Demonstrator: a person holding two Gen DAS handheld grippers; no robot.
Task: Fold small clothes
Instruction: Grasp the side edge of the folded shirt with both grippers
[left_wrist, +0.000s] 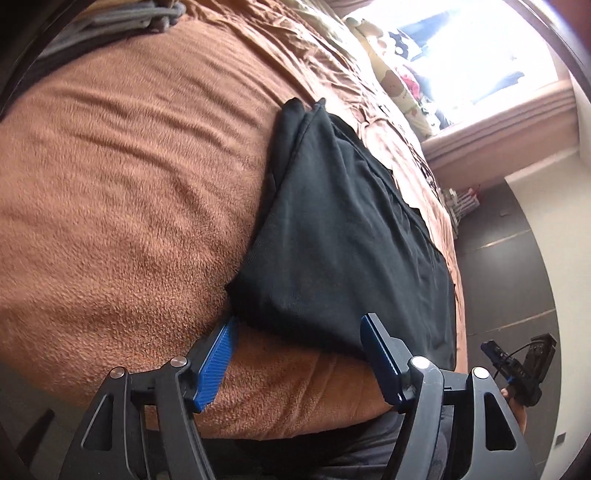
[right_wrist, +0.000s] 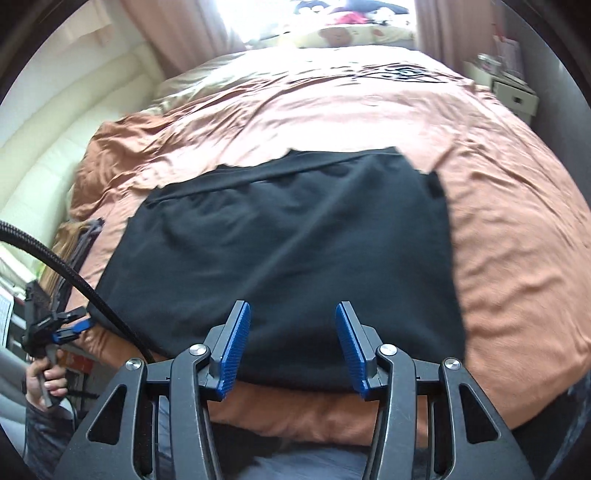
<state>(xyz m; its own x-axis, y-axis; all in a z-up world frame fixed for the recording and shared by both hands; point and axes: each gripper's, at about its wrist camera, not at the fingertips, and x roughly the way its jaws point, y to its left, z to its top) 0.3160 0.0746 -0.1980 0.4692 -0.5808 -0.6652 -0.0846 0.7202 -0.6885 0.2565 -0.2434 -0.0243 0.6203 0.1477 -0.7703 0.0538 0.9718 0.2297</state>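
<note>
A black garment (left_wrist: 343, 236) lies spread flat on a brown blanket (left_wrist: 122, 177) that covers a bed. In the right wrist view the same black garment (right_wrist: 288, 251) fills the middle, with a band running across its far edge. My left gripper (left_wrist: 299, 326) is open at the garment's near left corner, one blue finger on either side of that edge, holding nothing. My right gripper (right_wrist: 292, 315) is open above the garment's near edge, with nothing between its blue pads. Each gripper appears small in the other's view, the left gripper (right_wrist: 70, 326) held in a hand.
Grey folded cloth (left_wrist: 122, 22) lies at the blanket's far left corner. Pillows and soft toys (right_wrist: 354, 29) sit at the head of the bed under a bright window. A bedside cabinet (right_wrist: 515, 96) stands at the right. Dark floor (left_wrist: 517, 280) borders the bed.
</note>
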